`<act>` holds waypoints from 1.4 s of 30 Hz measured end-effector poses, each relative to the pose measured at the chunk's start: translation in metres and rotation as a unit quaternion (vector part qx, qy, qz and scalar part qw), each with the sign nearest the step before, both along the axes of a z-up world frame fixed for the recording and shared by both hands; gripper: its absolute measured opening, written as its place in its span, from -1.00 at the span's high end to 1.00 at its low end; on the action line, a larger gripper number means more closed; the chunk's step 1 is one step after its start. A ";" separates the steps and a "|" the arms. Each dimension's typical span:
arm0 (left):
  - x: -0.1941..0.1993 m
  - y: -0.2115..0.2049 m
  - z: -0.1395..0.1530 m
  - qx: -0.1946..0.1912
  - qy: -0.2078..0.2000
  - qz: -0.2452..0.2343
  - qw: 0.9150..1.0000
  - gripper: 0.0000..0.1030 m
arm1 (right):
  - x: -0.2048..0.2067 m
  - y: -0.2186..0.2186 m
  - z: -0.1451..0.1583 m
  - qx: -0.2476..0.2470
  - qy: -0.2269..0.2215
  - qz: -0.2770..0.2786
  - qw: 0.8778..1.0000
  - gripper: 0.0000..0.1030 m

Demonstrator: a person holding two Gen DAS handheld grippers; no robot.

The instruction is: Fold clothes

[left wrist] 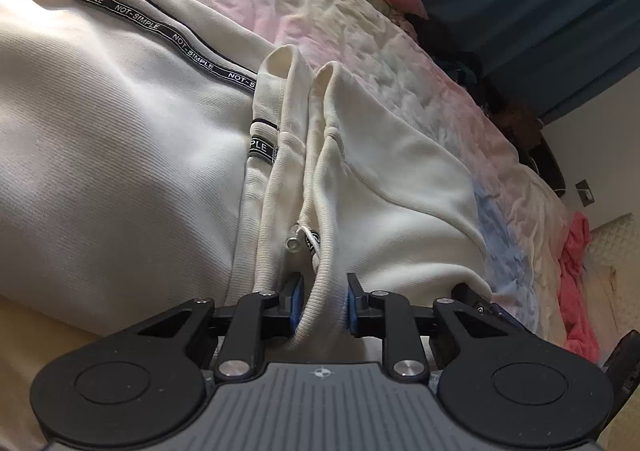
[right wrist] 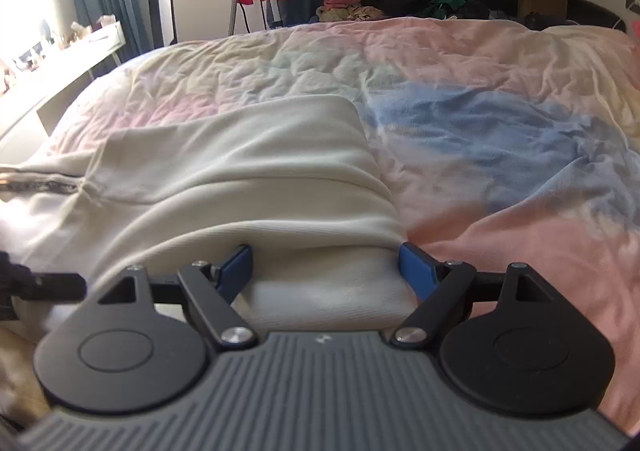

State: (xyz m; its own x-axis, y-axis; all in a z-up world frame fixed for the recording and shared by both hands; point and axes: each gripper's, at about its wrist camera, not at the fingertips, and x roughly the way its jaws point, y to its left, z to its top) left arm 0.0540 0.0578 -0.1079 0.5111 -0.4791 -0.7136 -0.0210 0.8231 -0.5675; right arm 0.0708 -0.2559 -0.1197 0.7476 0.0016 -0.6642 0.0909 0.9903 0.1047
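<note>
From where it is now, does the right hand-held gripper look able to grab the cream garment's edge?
Probably yes. The right hand-held gripper is wide open, with the cream garment already bunched between its blue fingers. Nothing blocks them closing; only the tie-dye bedspread lies beyond.

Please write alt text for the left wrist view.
The left gripper pinches the ribbed waistband of cream knit trousers with a black lettered side stripe, lying on a pastel tie-dye bedspread.
</note>
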 end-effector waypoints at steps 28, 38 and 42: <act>-0.027 0.276 0.007 -0.005 0.052 0.385 0.921 -0.43 | -0.009 0.005 0.009 0.024 -0.015 0.008 1.000 -0.61; -0.019 0.234 0.068 0.113 -0.111 0.393 0.906 0.70 | -0.001 0.018 0.002 -0.022 -0.007 0.016 1.000 -0.61; -0.007 0.184 0.118 0.111 -0.180 0.376 0.902 0.71 | -0.004 0.016 0.007 -0.011 -0.008 0.024 1.000 -0.60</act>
